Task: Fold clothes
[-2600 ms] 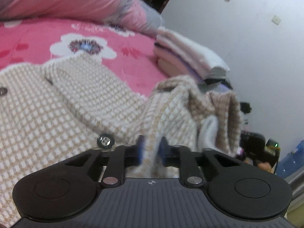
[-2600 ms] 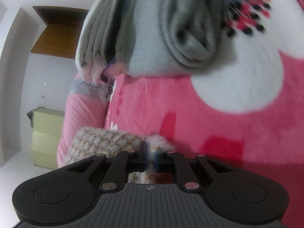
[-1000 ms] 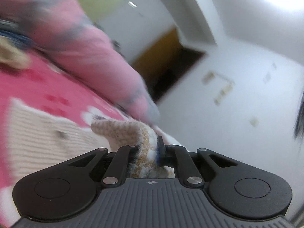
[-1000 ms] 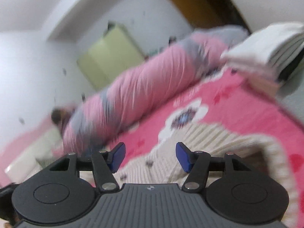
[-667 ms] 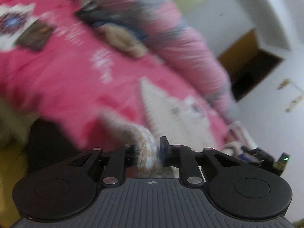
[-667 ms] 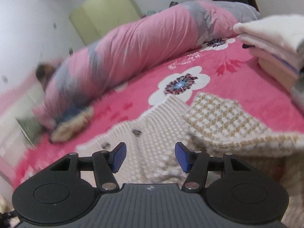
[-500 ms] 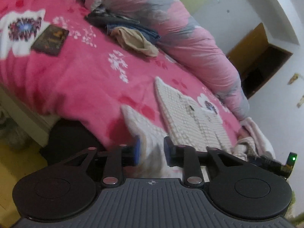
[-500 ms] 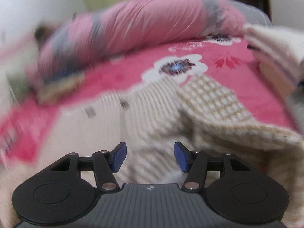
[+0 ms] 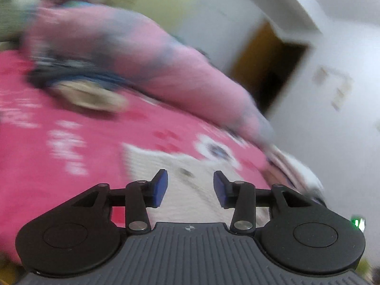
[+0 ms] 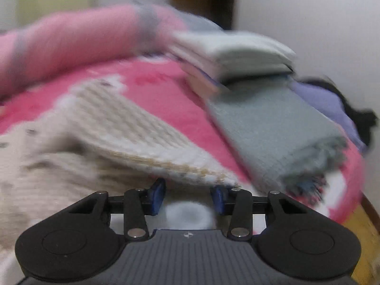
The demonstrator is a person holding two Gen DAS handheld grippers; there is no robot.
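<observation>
Left gripper [image 9: 190,187] now spread wide, blue pads [image 9: 159,187] apart with nothing between them; half a second ago nearly closed over a cream knit edge, a second ago clamped on it. Knit cardigan [image 9: 190,178] released, lying flat on the pink bed cover [image 9: 59,142] straight ahead of and below the left gripper, one dark button visible just beyond the gap between the pads. Long pink-and-grey bolster [image 9: 147,59] farther ahead, upper left to centre. Small heap of dark blue and tan clothes [image 9: 83,87] ahead to the left, against the bolster. Edge of a pale folded stack [image 9: 292,163] ahead to the right. Left view heavily blurred, aimed up toward the wall rather than down over the bed edge as half a second ago.

Right gripper [image 10: 188,198] open, as in the three frames before; pads spread, a white fluffy patch of the cardigan [image 10: 133,128] showing in the gap, contact impossible to judge. Folded-over sleeve or panel with a tan-flecked hem just ahead of the right gripper, closer than half a second ago. Grey folded knit with a fringe [image 10: 273,123] ahead to the right, now in full view. Stack of pale folded clothes [image 10: 237,52] beyond it, partly resting on it. Right view blurred as well.
</observation>
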